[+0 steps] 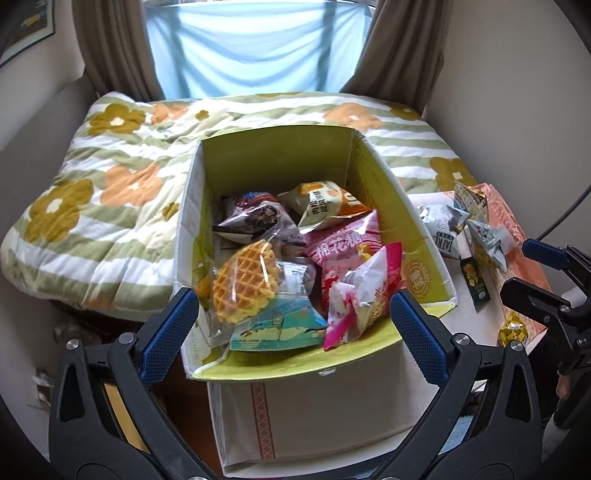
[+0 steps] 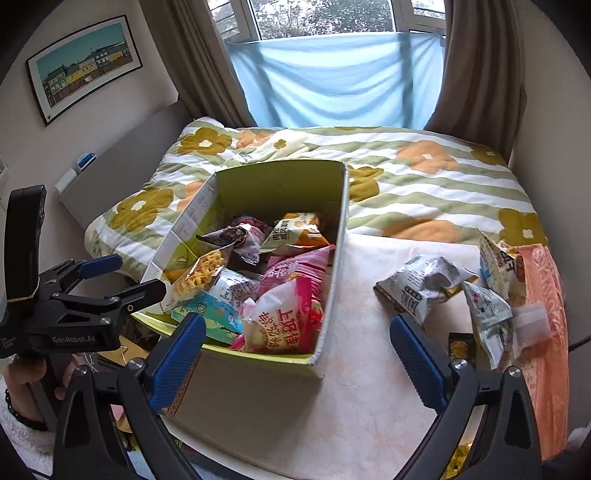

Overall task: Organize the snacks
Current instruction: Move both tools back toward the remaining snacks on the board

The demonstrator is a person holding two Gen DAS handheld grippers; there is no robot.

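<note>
Several crinkly snack packets fill the green-lined cardboard box [image 1: 280,147] at the surface's left edge; the left view alone shows a clear-wrapped lattice waffle [image 1: 243,282] on top. The left hand-held gripper [image 1: 293,332] gapes wide above it, holding nothing. The right view alone shows a framed picture [image 2: 83,64], and loose foil packets [image 2: 424,288] on the surface beyond the wide-open, empty right hand-held gripper [image 2: 299,354].

Soft daylight thru window [image 2: 332,22], slightly overexposed; heavy fisheye warp w/ dark corners, mostly sharp
</note>
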